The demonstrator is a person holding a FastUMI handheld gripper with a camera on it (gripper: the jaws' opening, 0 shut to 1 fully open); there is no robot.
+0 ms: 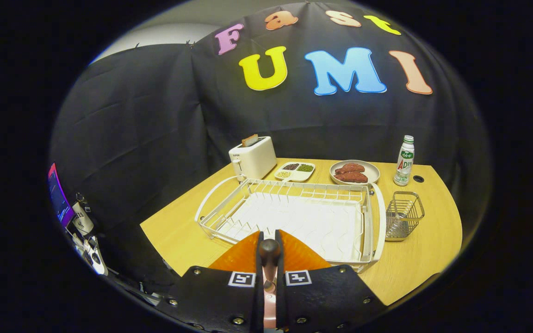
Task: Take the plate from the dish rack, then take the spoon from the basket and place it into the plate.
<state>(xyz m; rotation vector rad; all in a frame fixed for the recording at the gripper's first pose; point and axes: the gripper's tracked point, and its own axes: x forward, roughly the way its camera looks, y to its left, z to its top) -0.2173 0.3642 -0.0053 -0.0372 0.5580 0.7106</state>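
My gripper is shut on the spoon, whose dark rounded end sticks up between the fingertips while a pink part of it runs back between the fingers. Right under the fingers lies the orange plate, showing on both sides of them, at the near edge of the white dish rack. The rack's bars stand bare. The small wire basket stands to the right of the rack. I cannot tell whether the spoon touches the plate.
Beyond the rack on the wooden table stand a white toaster with toast, a divided dish of beans, a plate of meat and a bottle. Equipment sits off the table's left side.
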